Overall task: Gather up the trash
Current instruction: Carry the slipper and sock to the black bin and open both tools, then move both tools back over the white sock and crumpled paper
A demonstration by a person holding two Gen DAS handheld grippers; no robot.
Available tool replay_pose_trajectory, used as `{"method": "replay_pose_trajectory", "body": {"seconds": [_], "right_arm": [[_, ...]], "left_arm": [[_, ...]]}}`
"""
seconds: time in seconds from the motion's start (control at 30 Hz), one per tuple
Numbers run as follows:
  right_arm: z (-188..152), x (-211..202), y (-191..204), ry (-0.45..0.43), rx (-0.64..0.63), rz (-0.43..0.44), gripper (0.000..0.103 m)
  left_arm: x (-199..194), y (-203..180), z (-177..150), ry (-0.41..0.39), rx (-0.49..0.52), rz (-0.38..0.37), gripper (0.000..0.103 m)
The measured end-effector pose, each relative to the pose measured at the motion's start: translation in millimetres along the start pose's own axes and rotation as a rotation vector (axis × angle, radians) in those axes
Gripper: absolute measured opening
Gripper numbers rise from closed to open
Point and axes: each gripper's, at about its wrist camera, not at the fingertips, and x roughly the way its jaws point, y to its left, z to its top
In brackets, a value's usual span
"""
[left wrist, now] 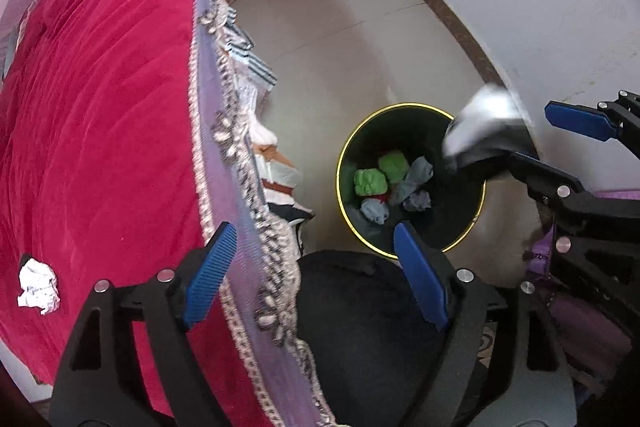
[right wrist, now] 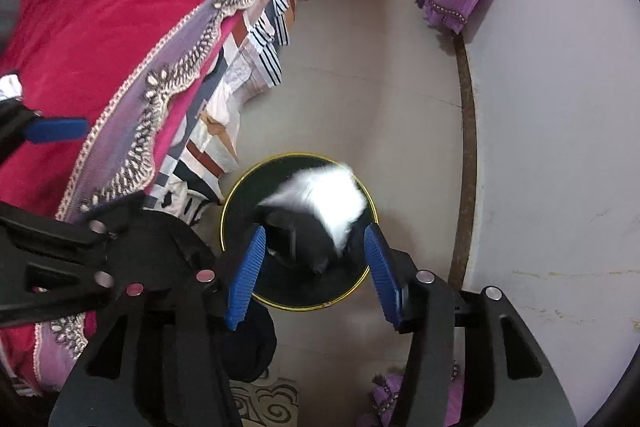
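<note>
The right gripper (right wrist: 314, 269) hangs directly above the black, gold-rimmed bin (right wrist: 240, 203) with its blue pads spread wide and nothing between them; a blurred white wad of paper (right wrist: 320, 201) sits in mid-air just under the pads, over the bin's mouth, so it looks to be dropping in. The left gripper (left wrist: 310, 275) is also wide open and empty, poised over the side edge of the bed (left wrist: 100, 87) nearest the bin. Inside the bin (left wrist: 404, 105), the left wrist view shows about five pieces already collected: two green wads (left wrist: 380, 175) and roughly three grey or bluish ones (left wrist: 400, 195), with a hint of red between them that I cannot make out. One crumpled white paper (left wrist: 38, 285) lies on the red bedspread, well in from that edge and well apart from the bin. By my reading the job is mostly done, with this one piece on the bed left to fetch; no other loose trash shows on the floor.
</note>
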Motion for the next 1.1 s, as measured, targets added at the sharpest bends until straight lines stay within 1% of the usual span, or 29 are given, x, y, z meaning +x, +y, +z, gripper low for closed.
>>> {"method": "replay_pose_trajectory", "body": {"seconds": [0.03,0.13,0.17,0.3,0.43,0.73,0.8,0.9,0.97,1.1], "right_arm": [[-1,2,1,0.008,0.008,-0.006,0.061],[-2,1,3,0.01,0.028,-0.028,0.066],[-2,1,5,0.008,0.035,-0.025,0.071],[0,-8,25,-0.014,0.033,-0.015,0.077],[7,-18,51,-0.046,0.029,-0.01,0.083],[33,-32,117,-0.08,-0.013,0.03,0.084],[40,-33,133,-0.082,-0.021,0.049,0.084],[53,-36,160,-0.092,-0.047,0.054,0.085],[61,-38,178,-0.104,-0.054,0.064,0.087],[75,-41,207,-0.107,-0.072,0.069,0.088]], "left_arm": [[1,4,-2,0.002,-0.005,-0.004,0.08],[-2,13,-7,0.004,-0.012,-0.019,0.08],[-4,15,-10,0.004,-0.014,-0.023,0.08],[-11,33,-21,-0.002,-0.045,-0.034,0.08],[-18,59,-31,-0.008,-0.107,-0.031,0.08],[-35,134,-70,-0.033,-0.255,0.011,0.08],[-38,150,-79,-0.037,-0.29,0.012,0.08],[-43,175,-91,-0.048,-0.341,0.029,0.08],[-45,192,-100,-0.054,-0.372,0.034,0.083],[-48,223,-119,-0.06,-0.424,0.053,0.083]]}}
